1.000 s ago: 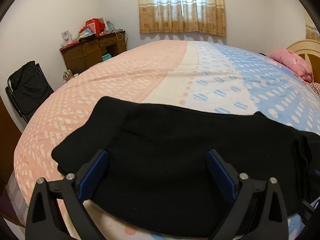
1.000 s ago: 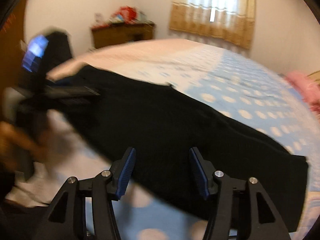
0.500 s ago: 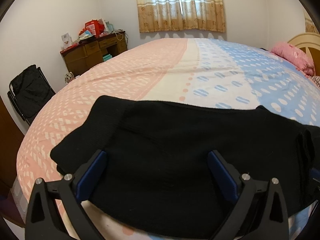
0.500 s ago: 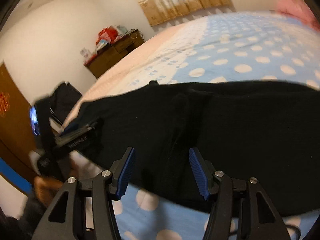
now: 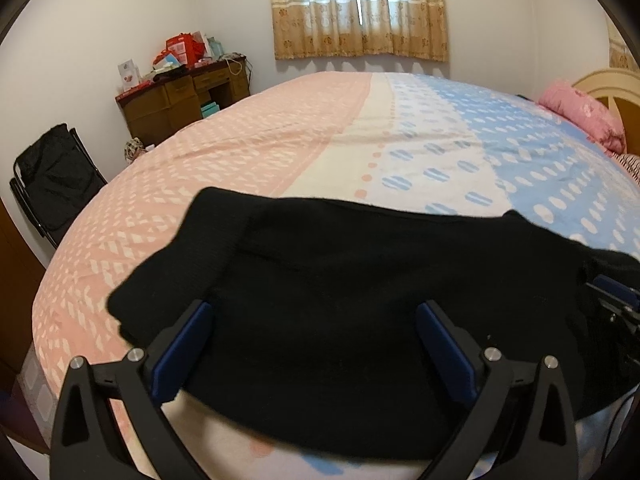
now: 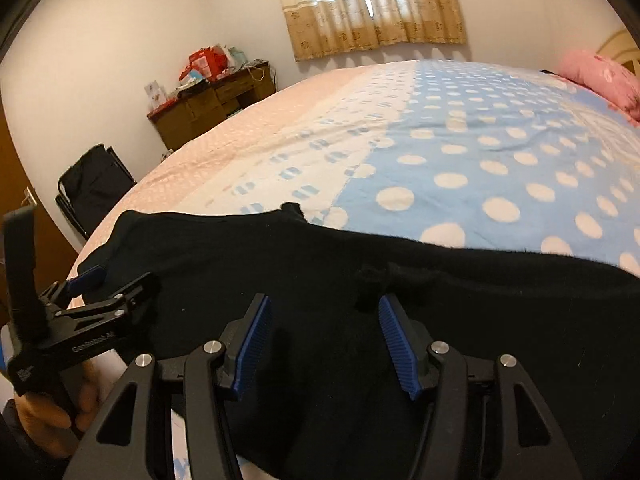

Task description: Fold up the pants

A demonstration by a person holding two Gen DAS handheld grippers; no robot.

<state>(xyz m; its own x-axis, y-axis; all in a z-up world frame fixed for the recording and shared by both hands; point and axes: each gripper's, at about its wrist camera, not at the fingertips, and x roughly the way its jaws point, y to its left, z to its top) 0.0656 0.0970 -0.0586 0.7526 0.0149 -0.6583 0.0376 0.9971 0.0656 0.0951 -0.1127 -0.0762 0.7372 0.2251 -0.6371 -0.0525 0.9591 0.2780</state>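
Black pants (image 5: 340,300) lie spread across the near edge of the bed, over the pink, white and blue dotted cover (image 5: 400,140). My left gripper (image 5: 316,320) hovers open and wide above their left part, with no cloth pinched between the pads. My right gripper (image 6: 324,304) is open over the middle of the pants (image 6: 440,320), a small raised fold of cloth just beyond its fingertips. In the right wrist view the left gripper (image 6: 116,280) shows at the left edge, held by a hand (image 6: 52,412). Part of the right gripper (image 5: 612,296) shows at the right edge of the left wrist view.
A pink pillow (image 5: 580,112) and a cream headboard (image 5: 612,84) are at the far right. A cluttered wooden desk (image 5: 180,96) stands against the back wall. A black folding chair (image 5: 52,176) stands left of the bed, and a curtained window (image 5: 360,8) is behind it.
The right wrist view has rolled back toward level and shifted along the pants, its jaws the same width. The left gripper has barely moved and stays open over the pants.
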